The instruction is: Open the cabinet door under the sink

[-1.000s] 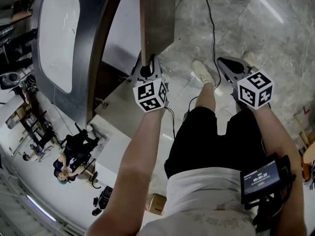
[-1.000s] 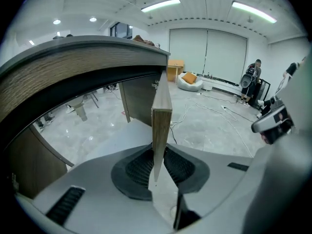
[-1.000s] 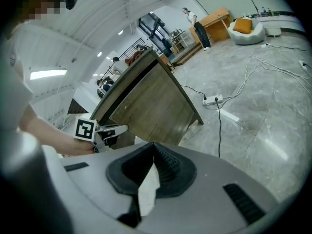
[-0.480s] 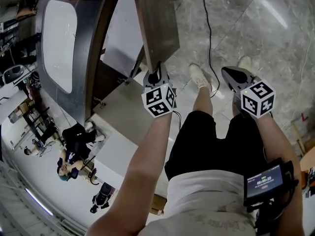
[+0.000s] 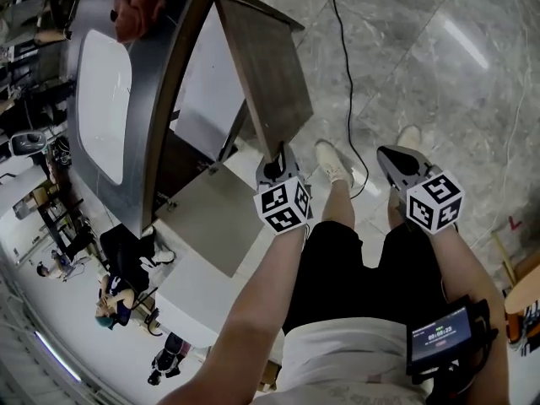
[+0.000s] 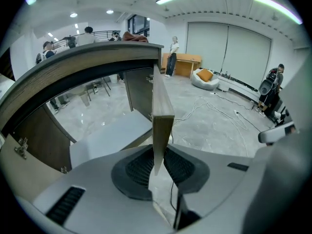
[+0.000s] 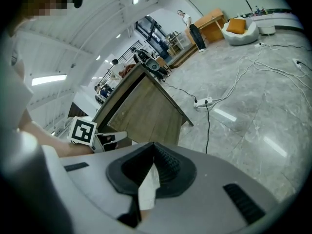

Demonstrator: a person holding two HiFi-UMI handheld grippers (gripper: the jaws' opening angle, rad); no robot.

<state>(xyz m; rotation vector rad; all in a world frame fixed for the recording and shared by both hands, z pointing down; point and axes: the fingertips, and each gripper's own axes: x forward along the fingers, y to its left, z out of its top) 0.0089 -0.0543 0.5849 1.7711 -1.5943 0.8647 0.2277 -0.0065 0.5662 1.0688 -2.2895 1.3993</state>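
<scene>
Two grippers: the left gripper (image 5: 274, 160) is clamped on the free edge of the cabinet door (image 5: 266, 74), which stands wide open beneath the sink (image 5: 101, 91). The right gripper (image 5: 386, 152) hangs apart above the floor (image 5: 439, 74), jaws together, empty.

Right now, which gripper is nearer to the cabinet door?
Left. The left gripper is clamped on the free edge of the cabinet door; the right gripper hangs apart from it, over the floor.
</scene>
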